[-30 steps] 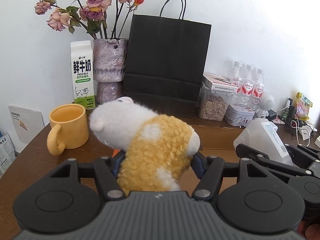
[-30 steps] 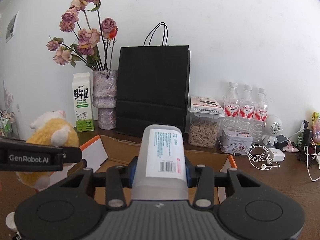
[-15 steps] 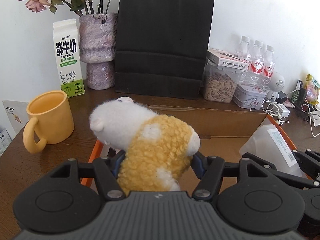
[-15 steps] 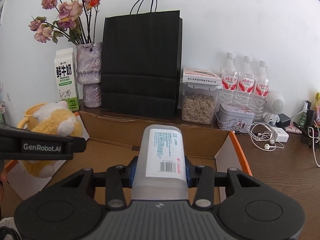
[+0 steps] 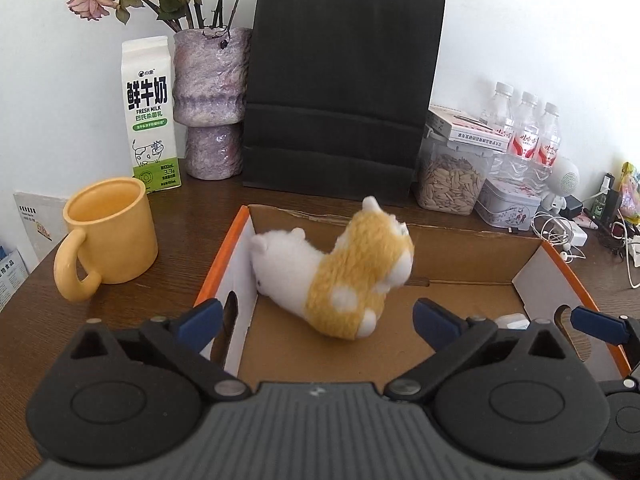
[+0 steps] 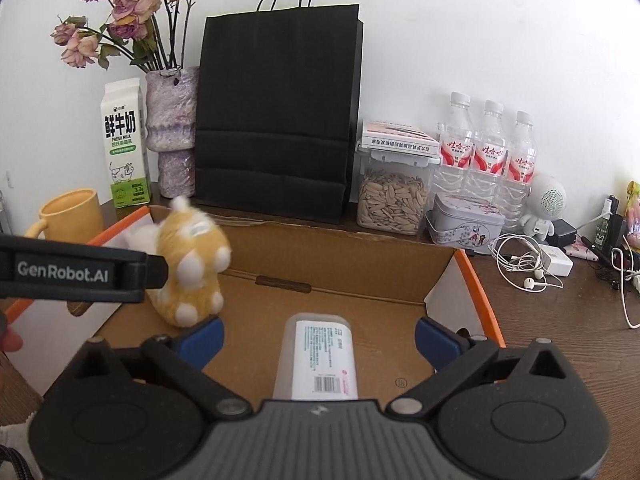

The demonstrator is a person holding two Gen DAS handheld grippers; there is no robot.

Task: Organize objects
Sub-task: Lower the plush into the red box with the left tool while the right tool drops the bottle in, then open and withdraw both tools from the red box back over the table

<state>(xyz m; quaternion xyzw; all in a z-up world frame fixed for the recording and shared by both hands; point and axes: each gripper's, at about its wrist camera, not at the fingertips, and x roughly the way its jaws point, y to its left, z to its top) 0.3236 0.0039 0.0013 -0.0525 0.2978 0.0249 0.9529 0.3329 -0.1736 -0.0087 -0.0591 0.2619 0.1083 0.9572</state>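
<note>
Plush toy (image 5: 340, 276) lying blurred in the left end of the cardboard box (image 5: 472, 258), ahead of the left tongs (image 5: 316, 316), long axis slanting away to the left; opening wide, nothing pressed. Translucent container (image 6: 316, 360) lengthwise on the box floor between the right tongs (image 6: 318, 338), also opening, pads clear. Beyond, on the brown surface (image 6: 560, 340): yellow mug (image 5: 108, 232), milk carton (image 5: 150, 112), vase (image 5: 210, 100), black paper bag (image 6: 276, 120), white wall behind.
</note>
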